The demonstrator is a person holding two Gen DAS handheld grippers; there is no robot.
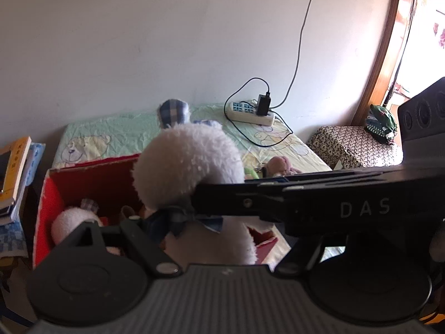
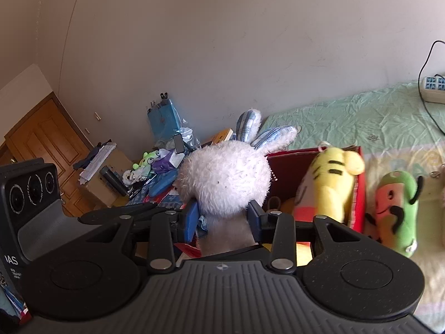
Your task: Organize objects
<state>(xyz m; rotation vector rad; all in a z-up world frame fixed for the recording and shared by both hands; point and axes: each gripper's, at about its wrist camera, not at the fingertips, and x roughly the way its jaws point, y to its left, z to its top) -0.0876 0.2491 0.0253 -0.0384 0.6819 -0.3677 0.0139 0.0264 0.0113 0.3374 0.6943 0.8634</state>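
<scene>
Rabbit [image 2: 225, 183] hangs upright between our grippers, over the near edge of the red box [image 2: 358, 194] on the bed [image 2: 361, 117]. Our right gripper [image 2: 222, 217] clamps its neck — blue pads pressing the fur from both sides. Whether our left gripper [image 1: 178, 222] is closed we cannot tell — its tips hide behind the toy. The box opening lies just ahead and below; the right gripper sits nearer, so lowering falls to it.

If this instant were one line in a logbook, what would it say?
right gripper: shut on white bunny | bunny over red box | left gripper: unclear
</scene>
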